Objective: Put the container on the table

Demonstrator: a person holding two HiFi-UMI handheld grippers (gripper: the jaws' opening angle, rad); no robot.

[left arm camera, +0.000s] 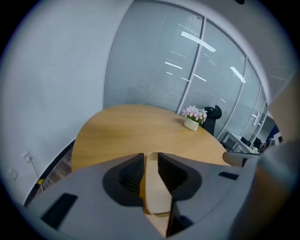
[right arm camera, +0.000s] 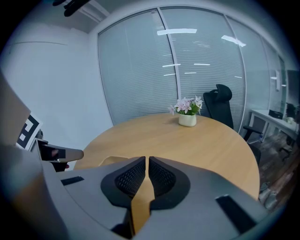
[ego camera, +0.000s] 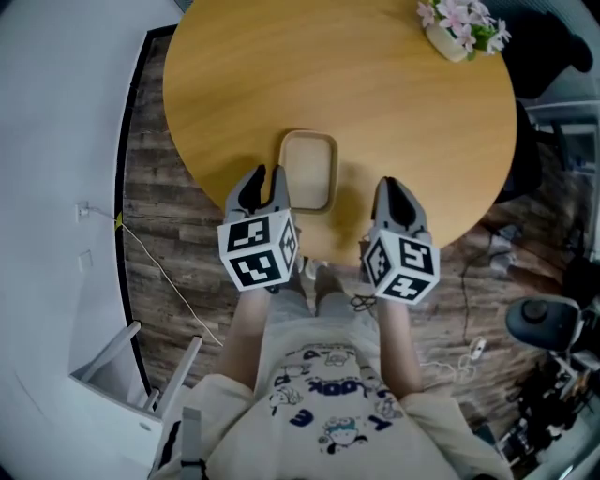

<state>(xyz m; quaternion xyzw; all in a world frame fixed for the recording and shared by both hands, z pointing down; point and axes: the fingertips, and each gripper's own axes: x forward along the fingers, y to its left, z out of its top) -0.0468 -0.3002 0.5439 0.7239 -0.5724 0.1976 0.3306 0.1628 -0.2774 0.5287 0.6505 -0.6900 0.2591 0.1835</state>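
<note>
At the far left stood a white wall (ego camera: 56, 141), and a thin cable (ego camera: 159, 267) ran across the dark plank floor (ego camera: 155, 216) beside it. A round wooden table (ego camera: 356, 84) filled the middle of the head view, and the person stood at its near edge in a printed shirt (ego camera: 328, 403).

The left gripper (ego camera: 265, 178) hung over that near edge, at the left side of the container (ego camera: 309, 169). The container was a shallow beige tray with rounded corners, lying flat on the table close to the near rim. In the left gripper view the jaws stood only narrowly apart and were clamped on the container's left wall. One jaw was outside the wall and the other over the inside, so the beige rim filled the gap between them.

To the right, well clear of the container, the right gripper (ego camera: 392, 187) hung over the table's edge. Its jaws were pressed together on nothing, and only a sliver of tabletop showed through the slit between them.

Farther right, at the table's far side, stood a small pale pot of pink flowers (ego camera: 457, 28). Behind it was a black office chair (right arm camera: 219, 101), set against tall windows with blinds (right arm camera: 140, 75).
</note>
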